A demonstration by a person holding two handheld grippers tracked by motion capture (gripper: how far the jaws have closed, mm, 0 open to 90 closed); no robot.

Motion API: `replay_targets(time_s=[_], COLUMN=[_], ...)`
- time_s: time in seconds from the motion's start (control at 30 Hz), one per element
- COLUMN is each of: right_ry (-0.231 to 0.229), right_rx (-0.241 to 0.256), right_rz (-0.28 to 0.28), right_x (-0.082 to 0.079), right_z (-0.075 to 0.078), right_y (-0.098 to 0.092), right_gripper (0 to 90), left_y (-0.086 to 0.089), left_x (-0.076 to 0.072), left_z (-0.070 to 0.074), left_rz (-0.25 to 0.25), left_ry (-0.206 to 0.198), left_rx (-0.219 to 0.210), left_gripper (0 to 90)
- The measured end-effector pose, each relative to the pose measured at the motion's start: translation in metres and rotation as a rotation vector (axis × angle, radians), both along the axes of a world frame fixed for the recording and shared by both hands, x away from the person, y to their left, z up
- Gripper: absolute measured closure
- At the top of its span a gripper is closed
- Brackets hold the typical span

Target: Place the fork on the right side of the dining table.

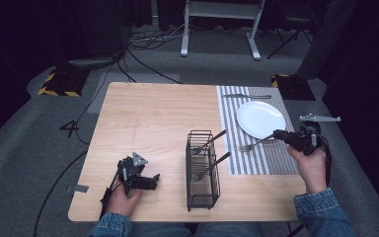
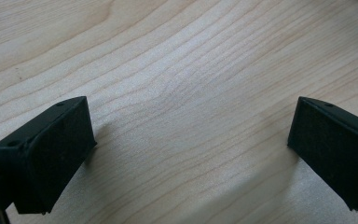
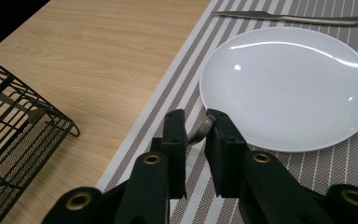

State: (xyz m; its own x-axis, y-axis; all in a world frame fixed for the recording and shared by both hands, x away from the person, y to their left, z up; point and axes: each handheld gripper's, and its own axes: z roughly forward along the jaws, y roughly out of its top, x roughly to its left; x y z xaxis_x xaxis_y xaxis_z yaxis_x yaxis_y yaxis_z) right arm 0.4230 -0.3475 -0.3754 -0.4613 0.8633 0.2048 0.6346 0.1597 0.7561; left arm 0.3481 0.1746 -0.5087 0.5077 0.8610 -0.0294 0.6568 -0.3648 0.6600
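High view first, and I read it from the left: my left gripper (image 1: 139, 180) sat low on the pale wooden table (image 1: 148, 113), near its front-left corner, with a grey three-cornered plate on top and a denim-sleeved hand behind it. From the left gripper view its two blunt, matte black jaws stood wide apart with nothing between them — just bare wood with long curving grain.

Toward the middle stood a black wire basket (image 1: 202, 170), tall and narrow, with a fine mesh floor; I could see dark-handled utensils (image 1: 211, 140) leaning out of its top, though I couldn't tell what kind each was.

Further right lay a placemat (image 1: 229, 123) striped in grey and white, woven-looking in the right gripper view. On it rested a round, glossy white plate (image 1: 260, 118), and beyond the plate a slim metal knife (image 1: 246, 96) lay crosswise at the far edge.

At the right, my right gripper (image 1: 277, 134) reached in over the mat's edge, clamped on the handle end of a metal fork (image 1: 252, 145) — its tines pointed left, just over the stripes beside the plate. In the right gripper view the jaws pinched that rounded grey handle tip (image 3: 204, 128) between them.
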Motion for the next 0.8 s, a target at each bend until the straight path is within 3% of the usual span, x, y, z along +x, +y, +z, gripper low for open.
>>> replay_targets(time_s=[0.37, 0.6, 0.8], right_ry=[0.034, 0.085, 0.114], right_rx=[0.016, 0.028, 0.017], right_rz=[-0.028, -0.041, -0.059], right_x=[0.006, 0.012, 0.015], right_z=[-0.007, -0.012, -0.018], right_y=[-0.009, -0.016, -0.021], right_gripper=[66.4, 56.2, 52.7], left_y=[0.0, 0.0, 0.0], left_x=[0.0, 0.0, 0.0], left_z=[0.0, 0.0, 0.0], left_rz=[0.0, 0.0, 0.0], left_ry=[0.0, 0.0, 0.0], left_rx=[0.0, 0.0, 0.0], left_gripper=[0.4, 0.4, 0.4])
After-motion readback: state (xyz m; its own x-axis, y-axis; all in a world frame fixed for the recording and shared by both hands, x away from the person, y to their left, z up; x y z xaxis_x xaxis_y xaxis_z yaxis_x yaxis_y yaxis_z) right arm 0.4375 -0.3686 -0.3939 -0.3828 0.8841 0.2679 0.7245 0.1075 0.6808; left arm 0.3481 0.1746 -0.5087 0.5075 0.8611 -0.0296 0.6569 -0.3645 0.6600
